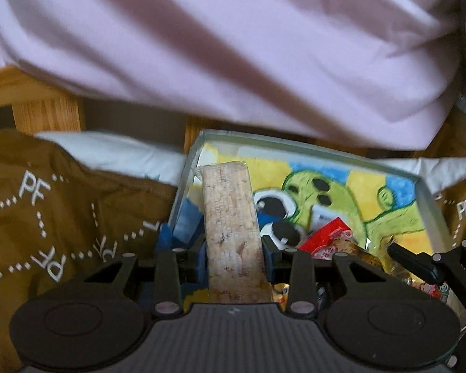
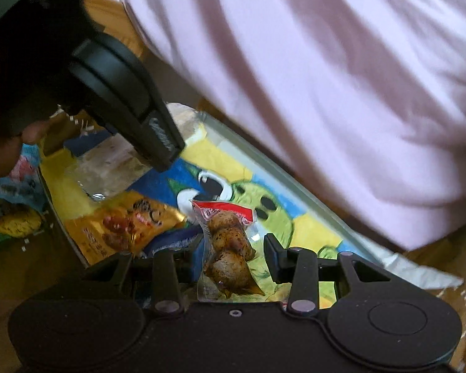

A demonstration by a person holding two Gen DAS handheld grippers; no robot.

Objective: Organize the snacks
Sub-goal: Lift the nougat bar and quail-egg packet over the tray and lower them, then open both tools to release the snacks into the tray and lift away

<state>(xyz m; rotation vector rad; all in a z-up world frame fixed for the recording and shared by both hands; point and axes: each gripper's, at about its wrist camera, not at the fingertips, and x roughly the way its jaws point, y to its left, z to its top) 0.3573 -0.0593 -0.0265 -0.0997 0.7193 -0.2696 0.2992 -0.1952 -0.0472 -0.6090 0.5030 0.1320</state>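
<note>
Left wrist view: your left gripper (image 1: 233, 248) squeezes a long pale snack bar (image 1: 231, 230). Its fingers are closed tight on both sides of the bar.
Snack bar: it stands up between the fingers and points to 12 o'clock, over the clear box (image 1: 431, 214).
Clear box: it has a yellow, blue and green cartoon picture (image 1: 341, 195) on the bottom. It sits on a brown cloth (image 1: 56, 211) with white letters.
Red pack: a small red snack pack (image 1: 326, 237) lies in the box at 3 o'clock from the bar, just beside a black and white pack (image 1: 282, 233).
Blue pack: a blue pack (image 1: 186, 220) lies at 9 o'clock from the bar, touching the box wall.
Right wrist view: your right gripper (image 2: 234, 256) has a clear pouch of brown lumps (image 2: 230, 242) with a red top. The left finger touches the pouch. The right finger is a bit apart from it, so you cannot tell if the grip is tight.
Pouch: it hangs over the box (image 2: 264, 158), above the cartoon picture (image 2: 264, 199).
Gold bag: a gold snack bag (image 2: 124, 223) lies in the box at 9 o'clock from the pouch.
Other gripper: your left gripper (image 2: 158, 143) shows at 11 o'clock, over the pale bar (image 2: 115, 158).
Person: a light pink shirt (image 2: 326, 77) fills the top at 12 o'clock.
</note>
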